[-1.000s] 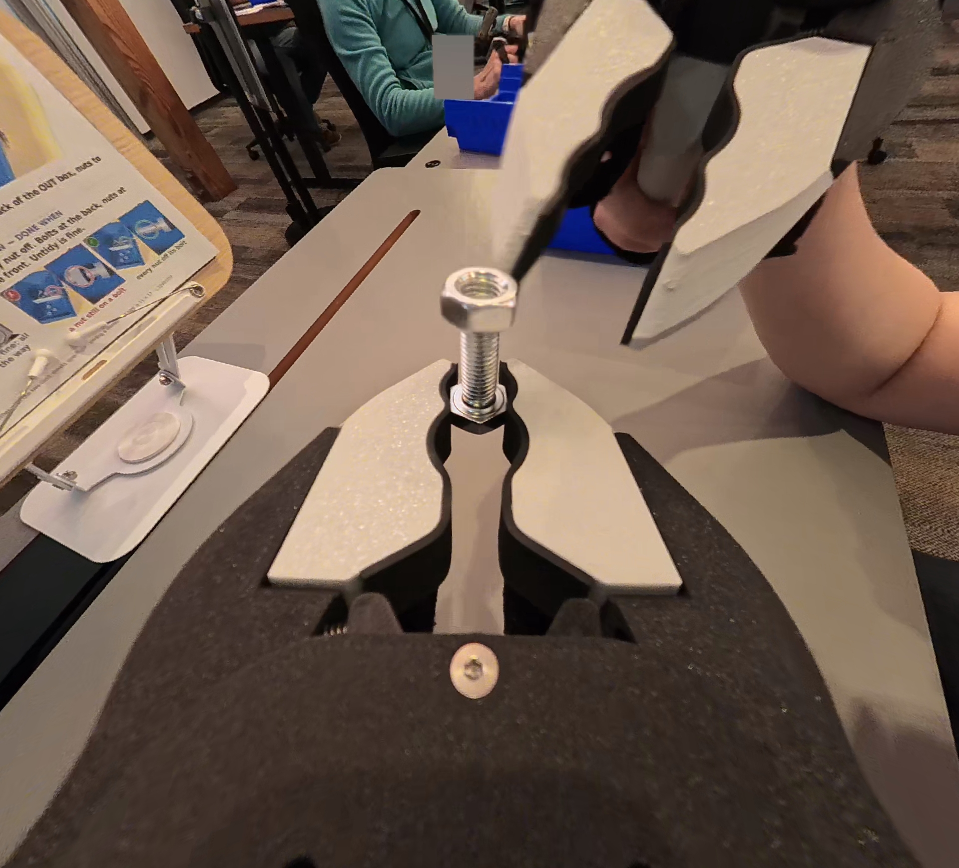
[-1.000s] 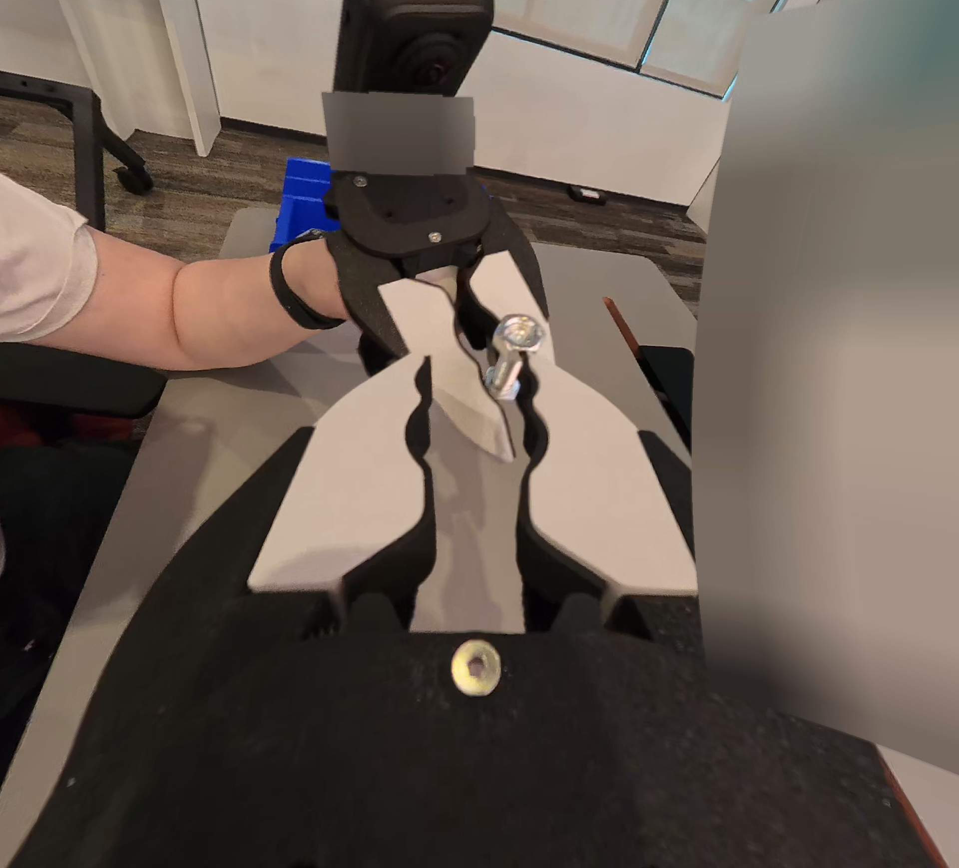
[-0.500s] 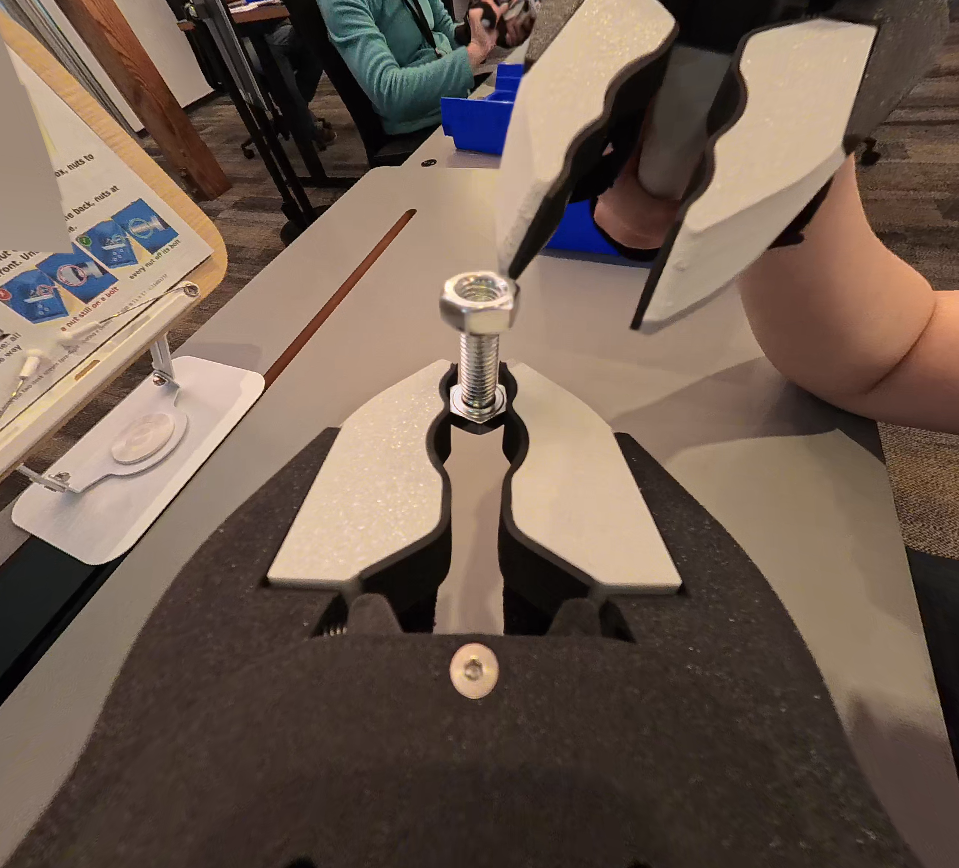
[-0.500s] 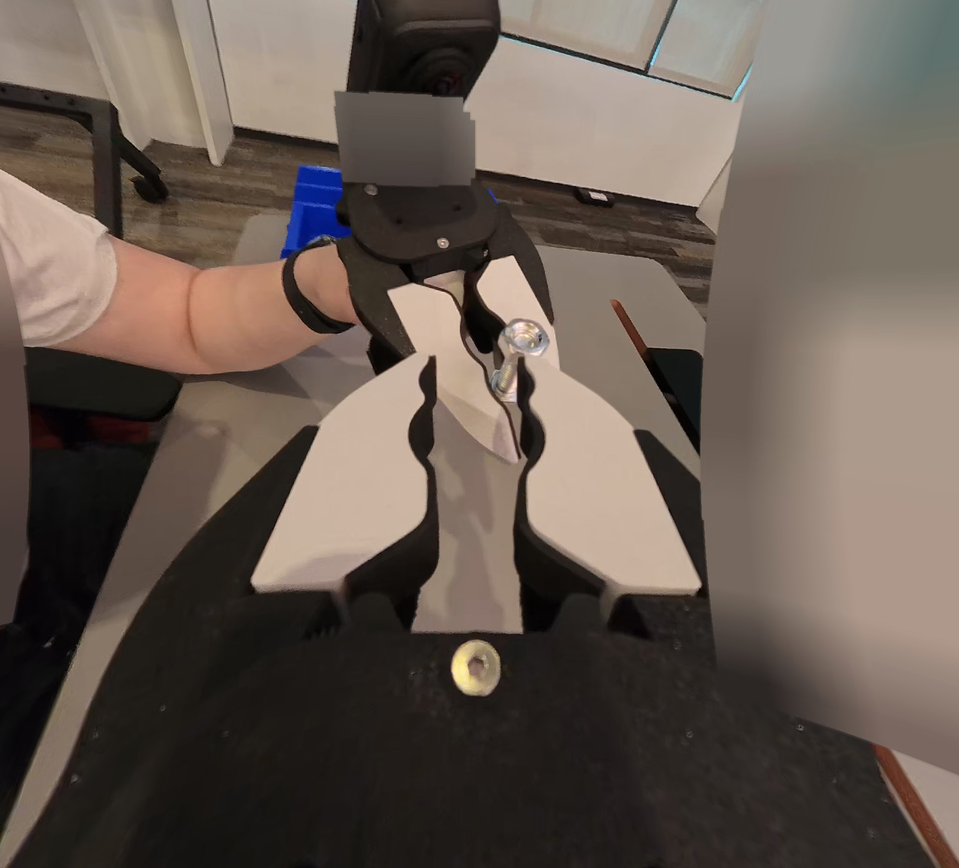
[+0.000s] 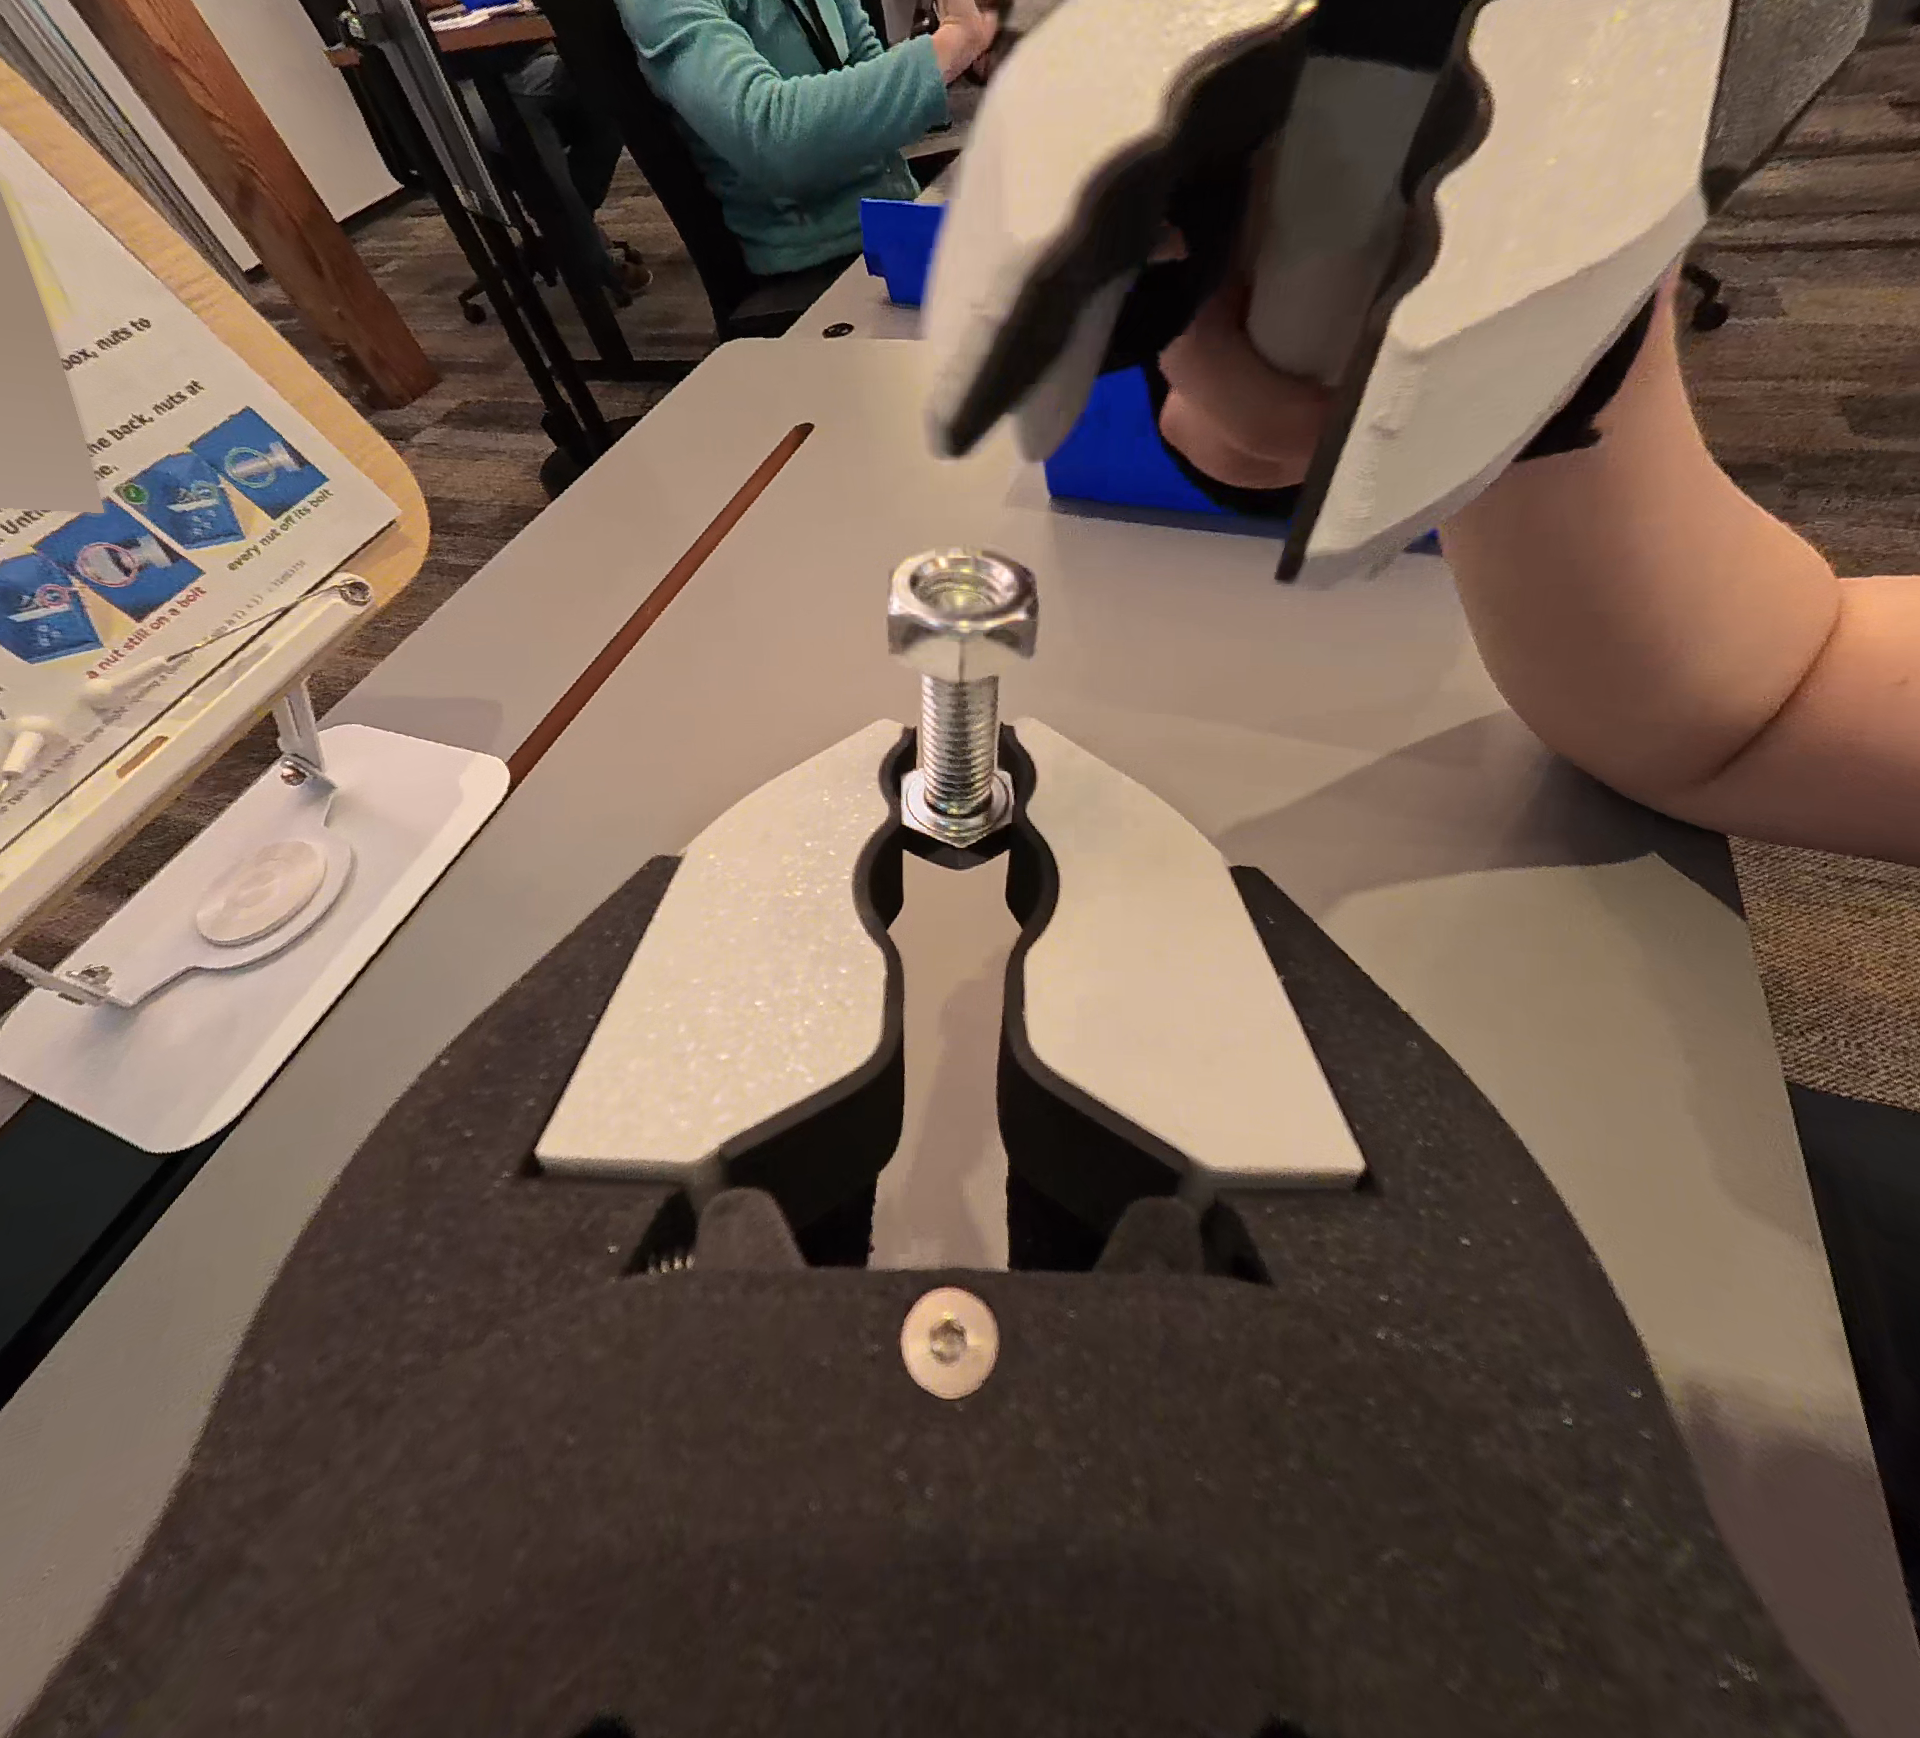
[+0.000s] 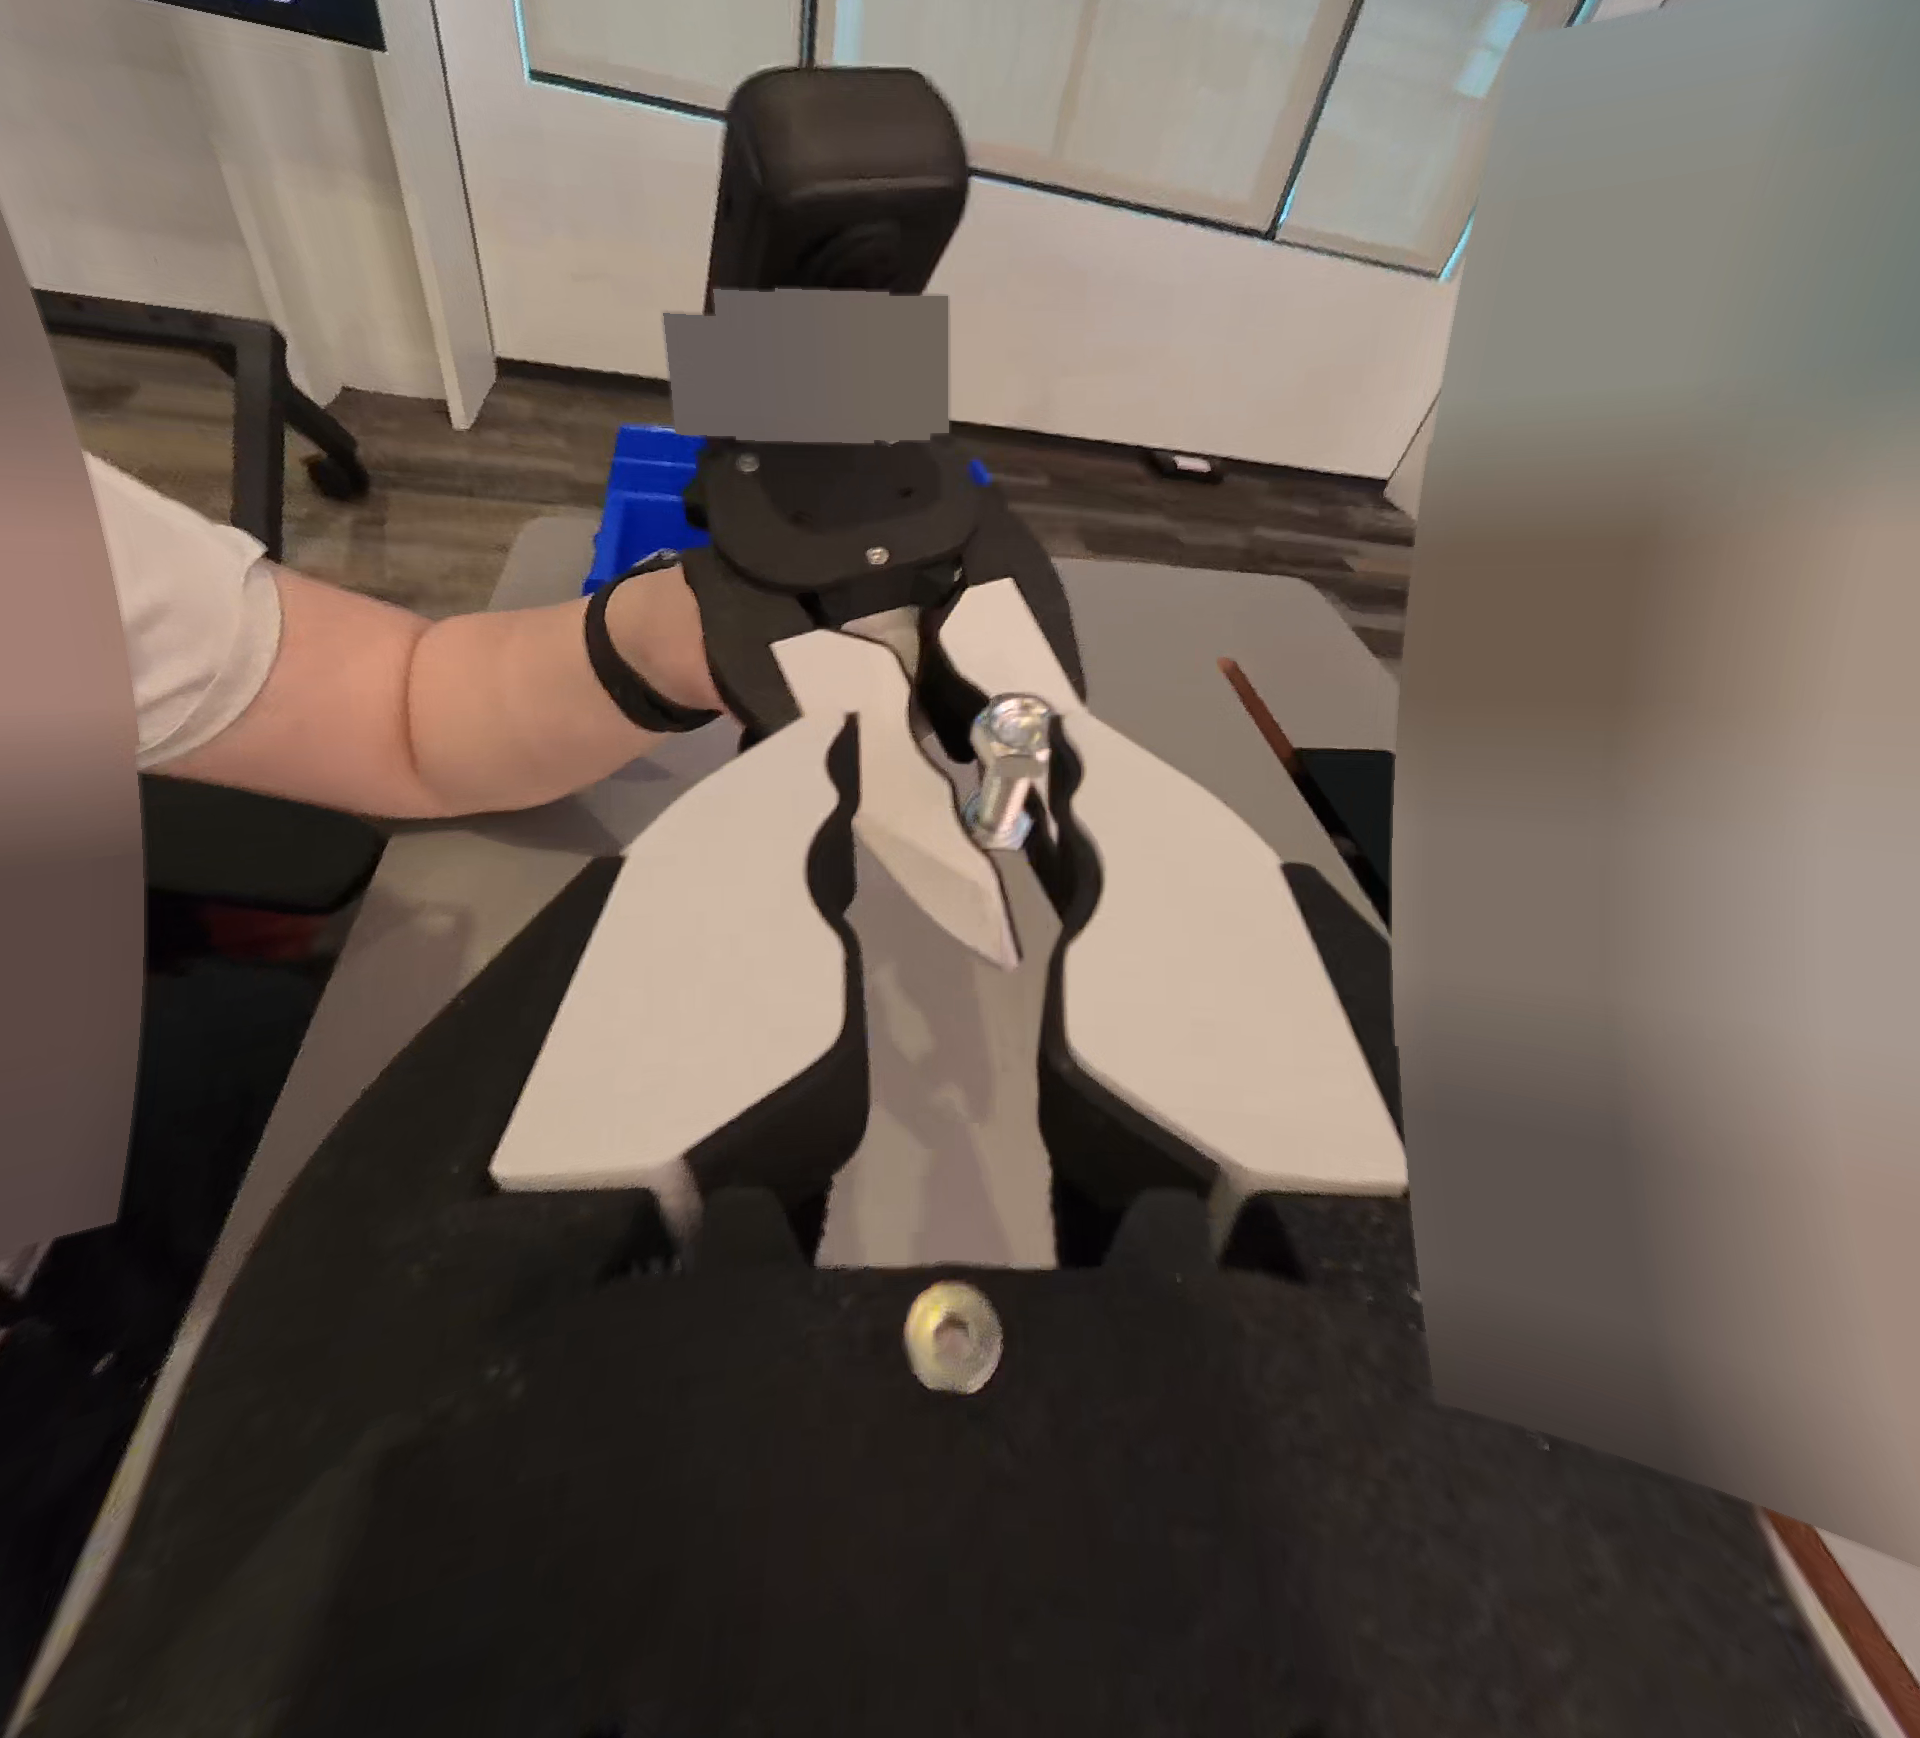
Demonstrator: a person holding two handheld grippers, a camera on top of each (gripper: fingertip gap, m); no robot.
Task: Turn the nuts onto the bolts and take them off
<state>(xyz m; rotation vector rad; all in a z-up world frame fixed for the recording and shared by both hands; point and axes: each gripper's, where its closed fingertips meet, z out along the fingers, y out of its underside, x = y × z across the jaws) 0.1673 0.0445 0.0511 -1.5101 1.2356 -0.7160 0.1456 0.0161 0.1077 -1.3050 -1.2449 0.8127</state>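
A silver bolt [image 5: 954, 753] stands upright with its head clamped between the tips of my left gripper [image 5: 958, 743]. A hex nut [image 5: 962, 626] sits at the top of its thread. My right gripper [image 5: 1132, 493] hangs open and empty just above and behind the nut, not touching it. In the right wrist view the bolt [image 6: 995, 795] and nut [image 6: 1013, 734] lean between the open tips of my right gripper [image 6: 956, 727]. The left gripper [image 6: 883, 649] faces me there. The bolt head is mostly hidden in the jaws.
The grey table [image 5: 1299, 753] has a blue bin [image 5: 1122, 462] behind my right gripper, also seen in the right wrist view [image 6: 644, 493]. An instruction board [image 5: 156, 493] on a white stand [image 5: 260, 909] is at the left. A person in teal [image 5: 769, 78] sits at a far table. Spacing between my two grippers at the tips: around 7 cm.
My right gripper's fingertip was beside the nut's rim; it has lifted up and off the nut, still open. The left gripper and the bolt have stayed put.
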